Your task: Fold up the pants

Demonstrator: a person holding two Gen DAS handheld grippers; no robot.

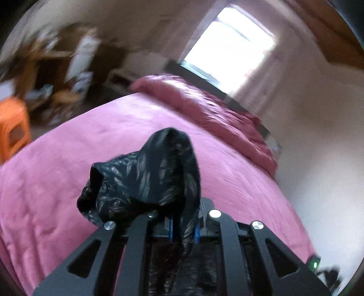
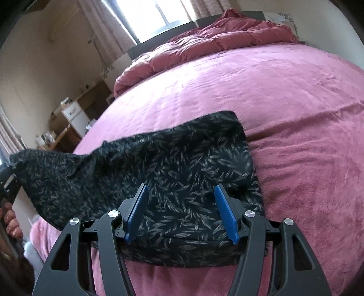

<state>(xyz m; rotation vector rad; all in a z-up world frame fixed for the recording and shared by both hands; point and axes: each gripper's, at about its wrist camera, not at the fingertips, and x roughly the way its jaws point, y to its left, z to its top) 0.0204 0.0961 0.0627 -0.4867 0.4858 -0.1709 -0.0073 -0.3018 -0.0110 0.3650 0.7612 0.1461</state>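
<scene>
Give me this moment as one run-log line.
left gripper: shut on pants, end lifted | right gripper: open over pants | pants partly on pink blanket

Both wrist views look along their fingers, close over the pink bed (image 1: 68,159), sharing the window (image 2: 145,13)

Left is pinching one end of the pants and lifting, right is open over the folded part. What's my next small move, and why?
Probably carry the left gripper across toward the right gripper and lay its end down on the folded stack. The left is shut on the black leaf-print pants, whose end is lifted off the pink blanket, while the right, open, hovers over the flat part.
</scene>
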